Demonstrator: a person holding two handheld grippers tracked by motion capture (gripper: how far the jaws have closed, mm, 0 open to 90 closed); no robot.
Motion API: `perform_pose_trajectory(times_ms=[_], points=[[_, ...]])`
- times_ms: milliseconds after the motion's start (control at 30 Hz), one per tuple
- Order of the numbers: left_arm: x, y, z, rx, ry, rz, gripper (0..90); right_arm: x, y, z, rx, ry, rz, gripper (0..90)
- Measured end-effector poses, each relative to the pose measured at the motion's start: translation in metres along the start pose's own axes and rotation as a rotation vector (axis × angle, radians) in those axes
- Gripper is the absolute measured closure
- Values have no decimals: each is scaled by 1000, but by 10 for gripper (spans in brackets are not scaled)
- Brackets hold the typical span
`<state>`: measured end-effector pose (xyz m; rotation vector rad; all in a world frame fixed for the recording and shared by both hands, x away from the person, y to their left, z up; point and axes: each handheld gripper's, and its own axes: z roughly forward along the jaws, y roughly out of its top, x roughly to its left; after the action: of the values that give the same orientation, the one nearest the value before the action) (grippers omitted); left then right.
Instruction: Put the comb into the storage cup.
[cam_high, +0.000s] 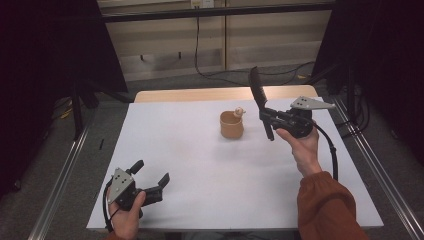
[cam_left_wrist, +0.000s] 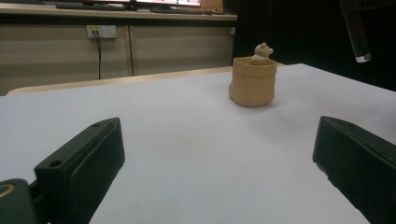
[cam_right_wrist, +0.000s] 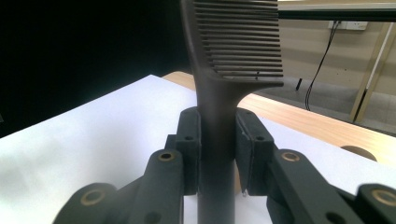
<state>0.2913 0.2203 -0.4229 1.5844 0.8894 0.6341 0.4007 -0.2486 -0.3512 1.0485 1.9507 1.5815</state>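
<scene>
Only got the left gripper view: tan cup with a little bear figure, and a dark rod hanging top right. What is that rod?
Observer: The handle end of a black comb, held above the table.
Operator: Held by what?
Observer: The right gripper, jaws shut on the handle, teeth end up.
Operator: Where is it relative to the cup?
Observer: In the high view, just right of the cup, not touching it.

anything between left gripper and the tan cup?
Nothing. The left gripper sits open near the table's front edge, and only bare white tabletop runs to the tan cup, as the high view and left gripper view show.
</scene>
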Motion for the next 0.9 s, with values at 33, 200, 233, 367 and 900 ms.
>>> perform_pose_trajectory(times_ms=[33,200,233,367,900], points=[[0,0,0,0,-1,-1,22,0,1,2,3,1,1,731],[-1,0,0,-1,-7,-5,22,2,2,13,1,15,-1,732],[-1,0,0,-1,-7,-5,22,2,2,15,0,18,0,731],[-1,0,1,0,-8,-7,22,2,5,21,1,20,1,731],[0,-1,1,8,-5,1,22,-2,11,45,55,28,-4,731]])
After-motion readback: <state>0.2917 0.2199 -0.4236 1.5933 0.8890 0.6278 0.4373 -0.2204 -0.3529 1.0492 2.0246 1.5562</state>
